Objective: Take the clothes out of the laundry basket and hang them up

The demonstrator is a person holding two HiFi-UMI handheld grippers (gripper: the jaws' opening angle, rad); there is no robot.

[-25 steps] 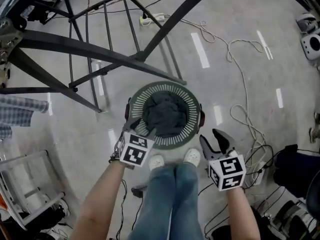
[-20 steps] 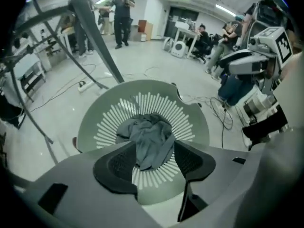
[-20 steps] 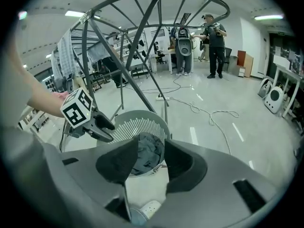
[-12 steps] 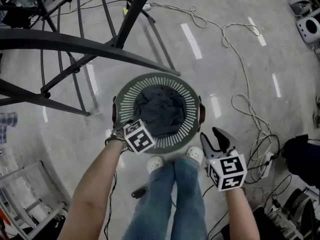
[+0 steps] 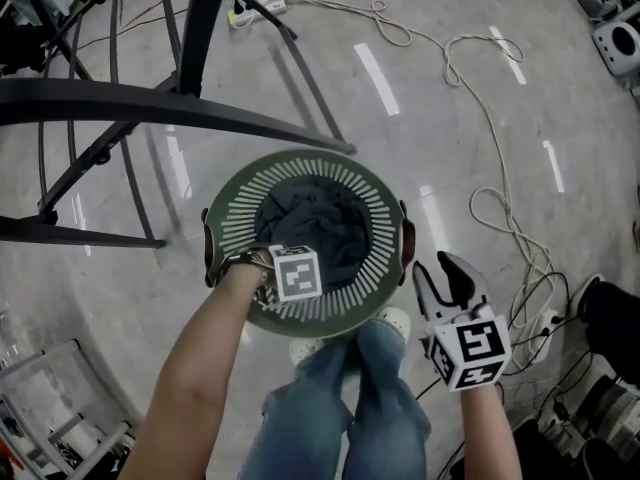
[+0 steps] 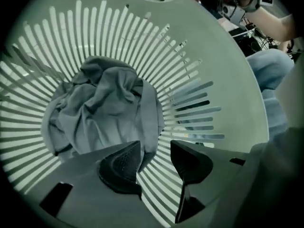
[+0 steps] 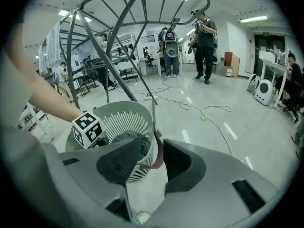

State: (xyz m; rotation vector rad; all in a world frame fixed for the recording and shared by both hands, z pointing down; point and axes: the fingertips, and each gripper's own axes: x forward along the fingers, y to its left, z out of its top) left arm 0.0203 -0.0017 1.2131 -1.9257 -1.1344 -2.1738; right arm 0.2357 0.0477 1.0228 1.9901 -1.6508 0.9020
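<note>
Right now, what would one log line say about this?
left gripper: in laundry basket above grey clothes, jaws just closing, nothing gripped | right gripper: beside basket, jaws just closing, empty | step: grab pending

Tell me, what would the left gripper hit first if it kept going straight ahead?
Likely the edge of the grey garment in the laundry basket, or the slats beside it; depth is unclear. The left gripper's fingers have just been closing: apart, gripping nothing.

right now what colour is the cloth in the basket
Dark grey cloth, clearest in the head view.
</note>
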